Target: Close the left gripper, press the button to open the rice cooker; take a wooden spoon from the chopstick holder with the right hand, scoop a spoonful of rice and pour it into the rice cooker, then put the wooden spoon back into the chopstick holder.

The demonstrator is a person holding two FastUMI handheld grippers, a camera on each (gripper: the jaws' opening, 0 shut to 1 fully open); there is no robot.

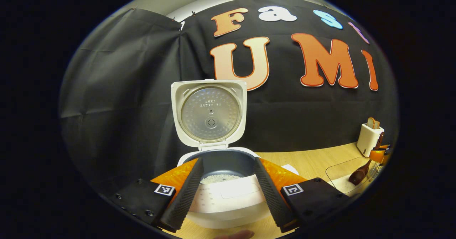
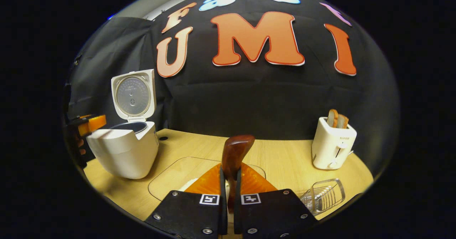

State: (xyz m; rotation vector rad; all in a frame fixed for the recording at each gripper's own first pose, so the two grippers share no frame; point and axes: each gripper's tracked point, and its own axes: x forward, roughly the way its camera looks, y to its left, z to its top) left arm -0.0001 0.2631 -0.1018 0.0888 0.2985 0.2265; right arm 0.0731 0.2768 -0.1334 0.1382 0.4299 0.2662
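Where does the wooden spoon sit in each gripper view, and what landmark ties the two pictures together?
Left gripper view: the wooden spoon is at the far right edge, bowl down over the clear container, held by the other gripper.
Right gripper view: the spoon stands at bottom centre, clamped in the right tongs, bowl up.
Shared landmark: the white toaster with bread, on the right in both.

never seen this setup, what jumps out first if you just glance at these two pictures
The white rice cooker stands with its lid flipped upright and some rice in the dark pot, framed by the open left gripper. In the right gripper view, the right gripper clamps a wooden spoon, bowl up, over a clear tray. A white toaster with bread stands at the right.
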